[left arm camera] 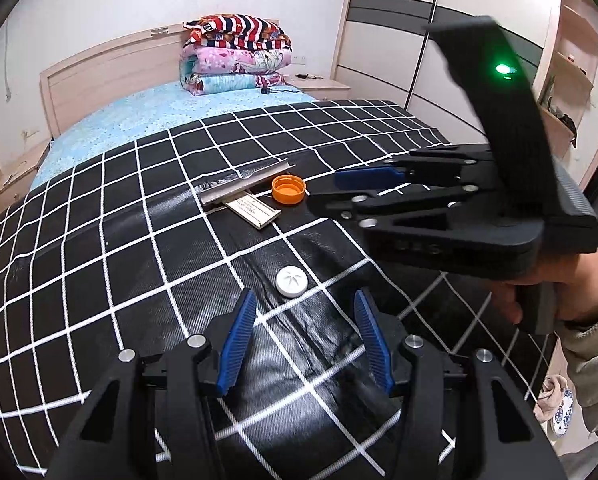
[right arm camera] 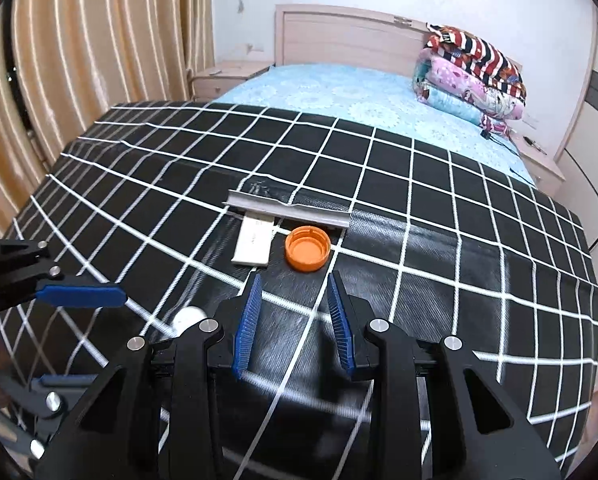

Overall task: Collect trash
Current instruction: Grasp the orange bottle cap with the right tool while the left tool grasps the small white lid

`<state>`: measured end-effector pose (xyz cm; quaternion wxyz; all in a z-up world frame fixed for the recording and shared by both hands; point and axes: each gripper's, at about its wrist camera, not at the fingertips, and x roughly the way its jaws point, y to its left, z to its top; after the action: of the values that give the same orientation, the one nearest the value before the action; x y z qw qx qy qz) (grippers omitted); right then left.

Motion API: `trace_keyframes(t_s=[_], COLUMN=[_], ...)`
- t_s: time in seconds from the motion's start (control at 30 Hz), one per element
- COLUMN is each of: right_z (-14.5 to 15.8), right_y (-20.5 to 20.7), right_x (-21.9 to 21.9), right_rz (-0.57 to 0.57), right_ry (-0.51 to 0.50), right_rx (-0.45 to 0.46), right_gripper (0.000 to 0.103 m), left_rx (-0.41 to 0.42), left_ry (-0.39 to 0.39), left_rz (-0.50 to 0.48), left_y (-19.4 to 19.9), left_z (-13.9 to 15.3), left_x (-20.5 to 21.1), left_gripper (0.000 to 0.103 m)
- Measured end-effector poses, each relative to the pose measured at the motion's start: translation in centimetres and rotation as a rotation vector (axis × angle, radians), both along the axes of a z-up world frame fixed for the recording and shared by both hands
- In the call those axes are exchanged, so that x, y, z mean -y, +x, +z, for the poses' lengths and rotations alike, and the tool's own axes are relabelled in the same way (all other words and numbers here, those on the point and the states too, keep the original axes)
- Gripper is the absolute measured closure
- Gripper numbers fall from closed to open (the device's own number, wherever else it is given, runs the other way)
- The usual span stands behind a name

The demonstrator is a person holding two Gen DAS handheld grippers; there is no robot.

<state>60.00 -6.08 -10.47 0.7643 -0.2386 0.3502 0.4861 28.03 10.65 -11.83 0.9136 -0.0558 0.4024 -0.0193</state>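
On the black checked cloth (left arm camera: 139, 240) lie a white round cap (left arm camera: 291, 281), an orange cap (left arm camera: 288, 188), a flat white box (left arm camera: 253, 210) and a grey strip (left arm camera: 247, 182). My left gripper (left arm camera: 305, 300) is open, just short of the white cap. My right gripper (right arm camera: 293, 284) is open, just short of the orange cap (right arm camera: 308, 248); it also shows from the side in the left wrist view (left arm camera: 339, 188). The white box (right arm camera: 254, 242) and grey strip (right arm camera: 289, 213) lie behind. The white cap (right arm camera: 187, 318) is partly hidden by my right gripper's arm.
The cloth covers the foot of a bed with a blue sheet (left arm camera: 147, 116). Folded quilts (left arm camera: 235, 54) are stacked at the headboard. A wardrobe (left arm camera: 415, 40) stands right, curtains (right arm camera: 79, 80) left. The left gripper (right arm camera: 79, 296) shows at the right wrist view's left edge.
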Motion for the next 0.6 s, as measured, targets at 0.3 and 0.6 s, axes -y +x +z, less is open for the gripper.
trace_keyframes(t_s=[0.3, 0.6], right_z=[-1.5, -1.5], right_y=[2.1, 2.0], right_x=[-2.1, -1.8], right_rz=[-0.011, -0.01], right_ry=[-0.027, -0.022], right_rx=[-0.037, -0.043], right_gripper=[0.069, 0.074], left_rx=[-0.043, -0.035], left_ry=[-0.022, -0.01], left_rz=[0.039, 0.027], left_y=[1.4, 1.7], left_z=[-1.8, -1.9], left_x=[-0.8, -0.3], left_gripper=[0.068, 0.095])
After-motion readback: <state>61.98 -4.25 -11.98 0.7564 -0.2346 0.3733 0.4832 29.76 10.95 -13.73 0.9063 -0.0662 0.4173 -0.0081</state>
